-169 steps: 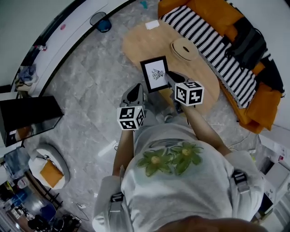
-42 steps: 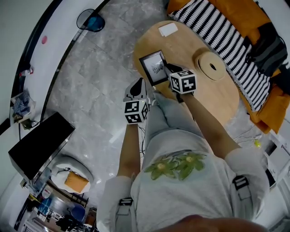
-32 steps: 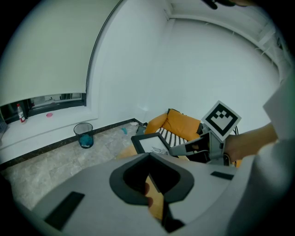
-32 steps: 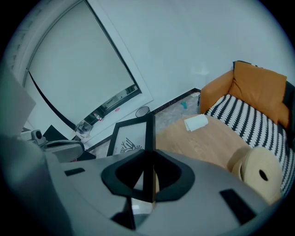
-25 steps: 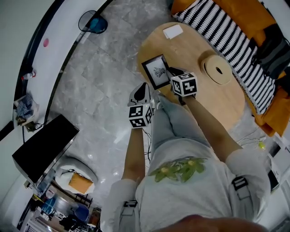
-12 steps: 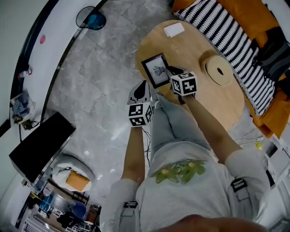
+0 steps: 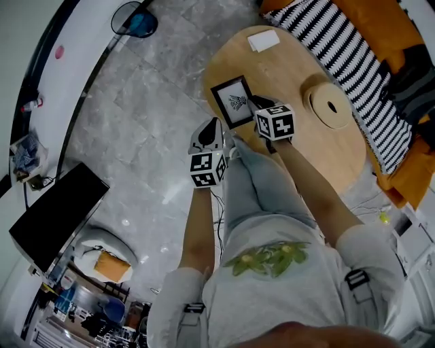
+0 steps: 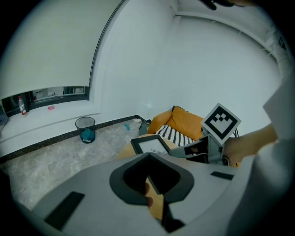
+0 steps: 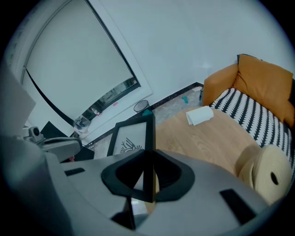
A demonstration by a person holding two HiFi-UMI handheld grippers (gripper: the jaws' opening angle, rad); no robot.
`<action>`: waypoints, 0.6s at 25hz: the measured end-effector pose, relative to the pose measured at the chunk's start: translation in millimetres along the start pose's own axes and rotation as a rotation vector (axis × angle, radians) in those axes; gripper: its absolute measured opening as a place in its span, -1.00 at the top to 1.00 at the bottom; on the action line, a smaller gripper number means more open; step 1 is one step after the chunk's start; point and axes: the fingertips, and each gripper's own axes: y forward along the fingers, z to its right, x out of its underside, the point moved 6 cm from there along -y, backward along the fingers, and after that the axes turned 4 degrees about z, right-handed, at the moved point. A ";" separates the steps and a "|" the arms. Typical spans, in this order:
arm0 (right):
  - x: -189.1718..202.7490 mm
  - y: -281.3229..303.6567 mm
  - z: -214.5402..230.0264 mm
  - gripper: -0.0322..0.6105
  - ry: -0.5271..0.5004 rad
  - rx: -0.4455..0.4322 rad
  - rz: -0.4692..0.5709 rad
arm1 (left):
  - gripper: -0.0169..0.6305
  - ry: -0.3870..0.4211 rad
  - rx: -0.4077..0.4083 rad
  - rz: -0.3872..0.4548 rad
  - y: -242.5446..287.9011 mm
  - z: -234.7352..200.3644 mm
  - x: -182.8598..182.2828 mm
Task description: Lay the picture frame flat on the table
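The picture frame, black-edged with a white print, rests near the left rim of the round wooden table, leaning back so its face shows from above. My right gripper is shut on the frame's right edge; in the right gripper view that edge runs straight between the jaws. My left gripper hangs shut and holds nothing, just off the table's near rim, below and left of the frame. The left gripper view shows the frame ahead beside the right gripper.
A white folded paper lies at the table's far side, and a round wooden disc with a hole sits to the right. A sofa with a striped blanket borders the table. A waste bin and a dark screen stand on the marble floor.
The right gripper keeps its hold on the frame and both grippers stay about where they were. Only the head view has shifted a little.
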 end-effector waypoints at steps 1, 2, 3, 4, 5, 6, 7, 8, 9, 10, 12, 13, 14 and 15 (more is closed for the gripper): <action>-0.4 1.7 0.4 0.67 -0.001 -0.001 -0.002 | 0.91 -0.001 -0.002 -0.002 0.9 -1.0 0.3; -0.5 3.3 1.0 0.68 -0.002 -0.001 -0.004 | 0.91 -0.004 -0.004 -0.003 1.9 -1.7 1.0; -0.1 4.9 1.7 0.67 -0.002 -0.001 -0.006 | 0.91 -0.007 -0.006 -0.005 2.8 -2.2 2.2; 0.6 6.8 2.3 0.67 -0.003 0.000 -0.009 | 0.91 -0.009 -0.006 -0.007 3.6 -2.6 3.6; 1.3 9.0 2.8 0.68 -0.004 0.000 -0.012 | 0.91 -0.010 -0.006 -0.009 4.4 -3.2 4.9; 2.0 11.4 3.0 0.67 -0.006 0.001 -0.016 | 0.91 -0.011 -0.006 -0.011 5.0 -4.0 6.1; 2.5 13.8 3.2 0.67 -0.007 0.002 -0.018 | 0.91 -0.012 -0.006 -0.012 5.5 -5.0 7.1; 2.8 16.1 3.3 0.67 -0.007 0.003 -0.020 | 0.91 -0.014 -0.007 -0.012 5.9 -6.0 8.1; 3.2 18.4 3.7 0.67 -0.006 0.003 -0.022 | 0.91 -0.016 -0.007 -0.014 6.3 -7.0 9.2; 3.7 20.6 4.3 0.67 -0.005 0.005 -0.023 | 0.91 -0.017 -0.008 -0.016 6.9 -8.0 10.4; 4.8 24.8 6.4 0.67 -0.004 0.009 -0.028 | 0.91 -0.018 -0.011 -0.020 8.4 -9.6 12.9; 5.4 26.7 7.7 0.68 -0.004 0.010 -0.030 | 0.91 -0.019 -0.012 -0.021 9.5 -10.2 13.9; 5.8 28.4 8.9 0.67 -0.003 0.012 -0.032 | 0.91 -0.019 -0.013 -0.021 10.5 -10.7 14.5; 6.2 30.1 9.8 0.67 -0.003 0.013 -0.034 | 0.91 -0.020 -0.013 -0.021 11.4 -11.4 14.8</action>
